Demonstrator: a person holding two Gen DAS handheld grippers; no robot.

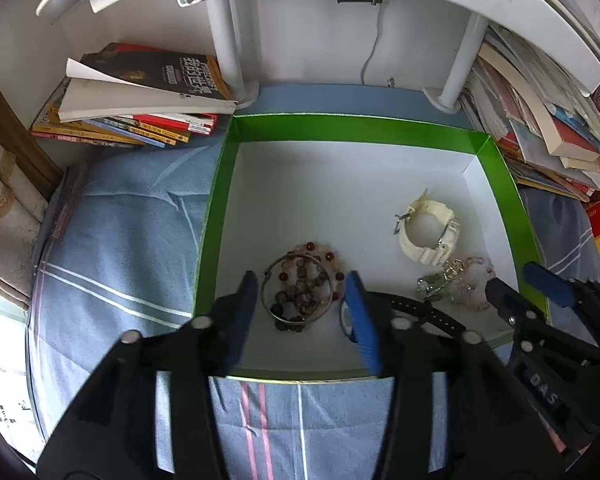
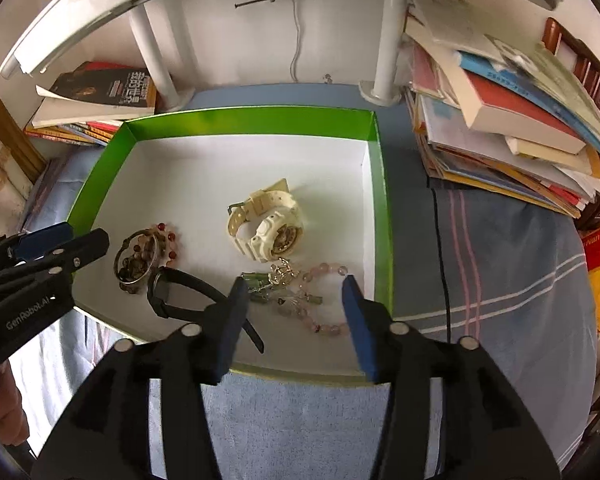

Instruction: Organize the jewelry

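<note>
The left gripper (image 1: 302, 312) tilts steeply down over the near edge of the green box (image 1: 340, 124), jaws spread and holding nothing; the beaded bracelets (image 1: 300, 288) lie on the box floor between its blue pads. The right gripper (image 2: 296, 320) is posed alike, jaws spread and empty above the pink bead strand (image 2: 320, 280). A cream watch (image 2: 268, 228) sits mid-box. The right view alone shows "GenRobot.AI" on the left gripper and the black watch strap (image 2: 180, 284) in full.

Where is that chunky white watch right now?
The white watch lies inside the green-walled box, toward its right side in both views, just behind the pink bead bracelet.
</note>
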